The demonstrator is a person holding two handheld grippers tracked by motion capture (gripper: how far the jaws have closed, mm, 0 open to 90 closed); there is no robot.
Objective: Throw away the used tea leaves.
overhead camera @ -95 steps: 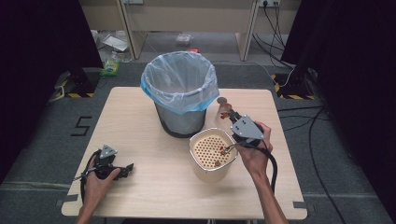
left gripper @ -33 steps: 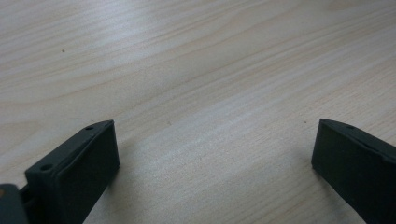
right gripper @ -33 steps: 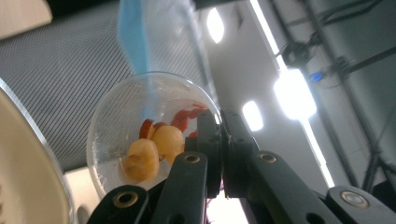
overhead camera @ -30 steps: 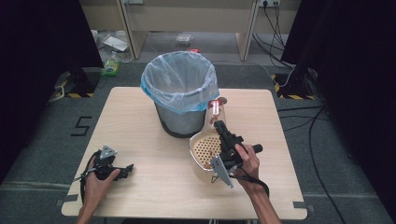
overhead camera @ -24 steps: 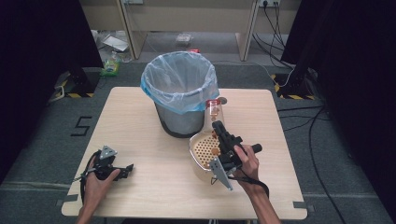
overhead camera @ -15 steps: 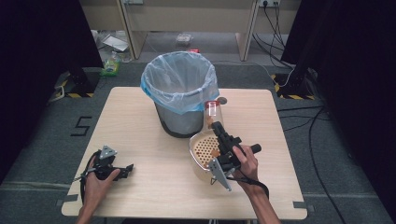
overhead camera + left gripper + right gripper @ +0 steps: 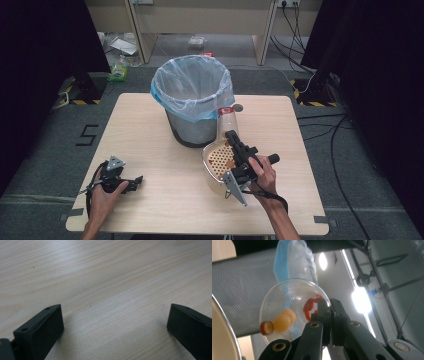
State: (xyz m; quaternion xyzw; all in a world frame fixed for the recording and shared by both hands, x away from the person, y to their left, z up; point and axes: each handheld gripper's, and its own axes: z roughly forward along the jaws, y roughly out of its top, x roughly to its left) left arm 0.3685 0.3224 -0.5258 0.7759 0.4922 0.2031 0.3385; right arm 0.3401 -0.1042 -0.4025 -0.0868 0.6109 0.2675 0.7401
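Note:
A clear plastic cup point(image 7: 227, 121) is held up beside the grey mesh bin point(image 7: 192, 127), just under its blue-lined rim. My right gripper point(image 7: 233, 136) is shut on the cup's rim, above a cream perforated bowl point(image 7: 218, 161). In the right gripper view the cup point(image 7: 287, 312) shows from below, with orange and red bits of food inside, and the gripper point(image 7: 329, 308) is pinching its edge. My left gripper point(image 7: 131, 182) rests on the table at the front left. In its own view the left gripper point(image 7: 115, 322) is open over bare wood.
The bin's plastic liner point(image 7: 192, 82) folds over its rim; the liner point(image 7: 292, 257) and mesh wall point(image 7: 239, 295) stand close behind the cup. The wooden table point(image 7: 150, 145) has free room left of the bin. Cables lie on the floor at the right point(image 7: 345, 130).
My right hand has turned over and carried the cup from right of the bin to close against its side, tilted. The left gripper has stayed put.

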